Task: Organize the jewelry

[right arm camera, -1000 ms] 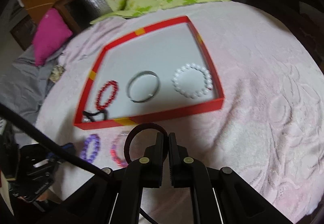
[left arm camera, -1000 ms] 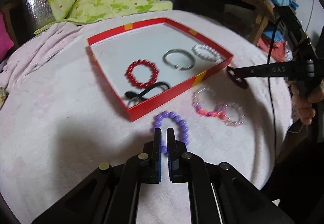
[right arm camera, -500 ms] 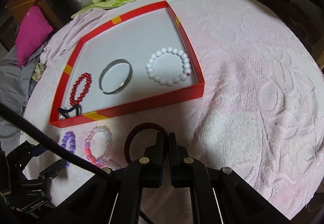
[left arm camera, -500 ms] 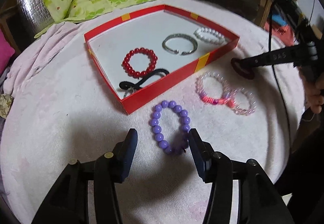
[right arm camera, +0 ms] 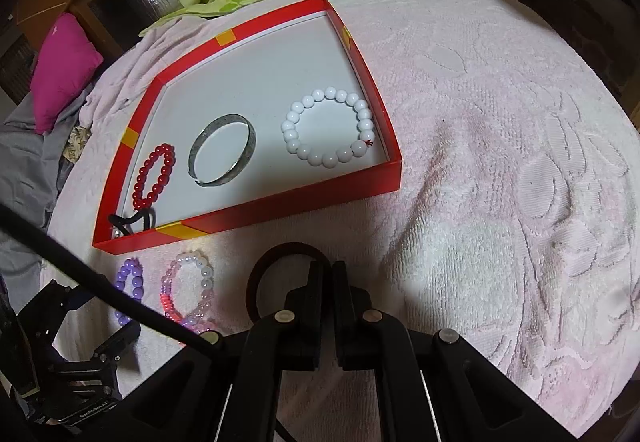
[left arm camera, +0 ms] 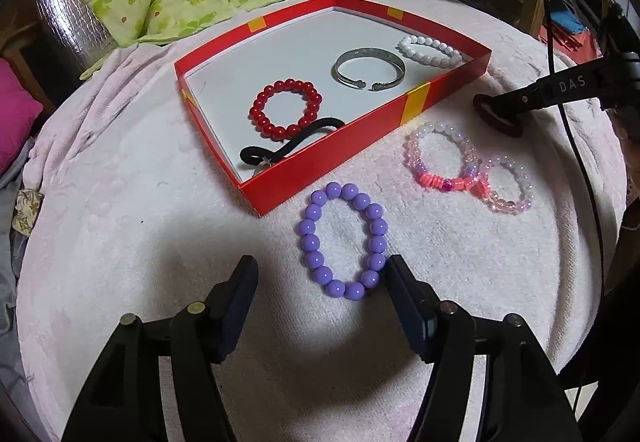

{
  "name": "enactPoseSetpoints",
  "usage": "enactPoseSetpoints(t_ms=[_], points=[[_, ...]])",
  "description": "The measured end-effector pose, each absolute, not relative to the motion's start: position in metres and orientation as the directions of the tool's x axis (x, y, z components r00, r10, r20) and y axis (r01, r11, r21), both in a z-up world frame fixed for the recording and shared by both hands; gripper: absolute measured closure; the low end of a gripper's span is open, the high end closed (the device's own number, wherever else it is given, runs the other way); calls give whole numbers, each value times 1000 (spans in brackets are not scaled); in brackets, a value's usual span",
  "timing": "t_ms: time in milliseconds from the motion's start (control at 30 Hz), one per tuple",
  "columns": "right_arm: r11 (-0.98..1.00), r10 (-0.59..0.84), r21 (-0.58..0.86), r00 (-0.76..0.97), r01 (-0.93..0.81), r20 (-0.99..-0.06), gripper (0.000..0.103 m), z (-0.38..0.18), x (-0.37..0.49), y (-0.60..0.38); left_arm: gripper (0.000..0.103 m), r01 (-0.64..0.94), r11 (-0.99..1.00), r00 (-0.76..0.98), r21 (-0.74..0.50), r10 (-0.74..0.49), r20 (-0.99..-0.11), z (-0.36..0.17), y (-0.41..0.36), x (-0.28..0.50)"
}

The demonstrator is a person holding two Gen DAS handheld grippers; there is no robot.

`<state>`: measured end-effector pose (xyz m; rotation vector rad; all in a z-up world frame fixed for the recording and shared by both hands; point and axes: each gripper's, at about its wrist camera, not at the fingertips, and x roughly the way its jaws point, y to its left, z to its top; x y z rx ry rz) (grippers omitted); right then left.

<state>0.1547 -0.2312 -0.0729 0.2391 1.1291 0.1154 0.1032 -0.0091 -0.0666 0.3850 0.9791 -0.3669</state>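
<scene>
**Bracelets in and out of my box**

My red box [left arm camera: 352,138] holds red beads [left arm camera: 285,109], a silver bangle [left arm camera: 368,69], white beads [right arm camera: 329,127] and a black tie [left arm camera: 288,148]. Outside on the towel lie purple beads [left arm camera: 343,240], two overlapping pink bracelets [left arm camera: 466,166], and a maroon band [right arm camera: 276,262] pinched in my right fingers.

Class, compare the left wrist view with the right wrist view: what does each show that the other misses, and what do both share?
Only the left wrist view shows the open left gripper around the purple bead bracelet's near end, and the clear pink bead bracelet. Only the right wrist view shows the right gripper shut on the dark maroon hair band. Both show the red cardboard tray holding the white bead bracelet.
</scene>
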Motion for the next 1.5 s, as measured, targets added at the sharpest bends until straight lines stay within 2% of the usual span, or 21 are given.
enactPoseSetpoints(t_ms=[333, 500, 667, 867, 1033, 1200, 1400, 1467, 1500], points=[[968, 211, 249, 427, 34, -879, 97, -75, 159, -231, 17, 415, 896, 524, 157, -94, -847, -70, -6, 107], [966, 212, 255, 429, 44, -878, 96, -75, 162, -231, 12, 327, 945, 466, -3, -164, -869, -75, 16, 118], [963, 221, 266, 430, 48, -875, 96, -76, 163, -233, 8, 301, 954, 498, 20, -140, -856, -78, 16, 110], [961, 224, 272, 431, 52, -874, 96, -76, 163, -235, 7, 234, 972, 487, -3, -120, -865, -77, 19, 109], [961, 224, 272, 432, 52, -874, 96, -76, 163, -234, 7, 234, 971, 479, 42, -78, -874, -72, 3, 117], [961, 223, 271, 436, 50, -872, 96, -76, 162, -235, 7, 264, 965, 462, 3, -124, -878, -72, -10, 120], [965, 211, 257, 436, 51, -875, 96, -75, 162, -233, 8, 227, 972, 455, -55, -156, -876, -77, -2, 126], [967, 206, 251, 437, 47, -876, 96, -75, 163, -232, 9, 224, 973, 466, -46, -148, -872, -78, -4, 125], [967, 205, 250, 438, 46, -875, 96, -75, 163, -232, 13, 225, 974, 473, -33, -139, -870, -78, -6, 125]])
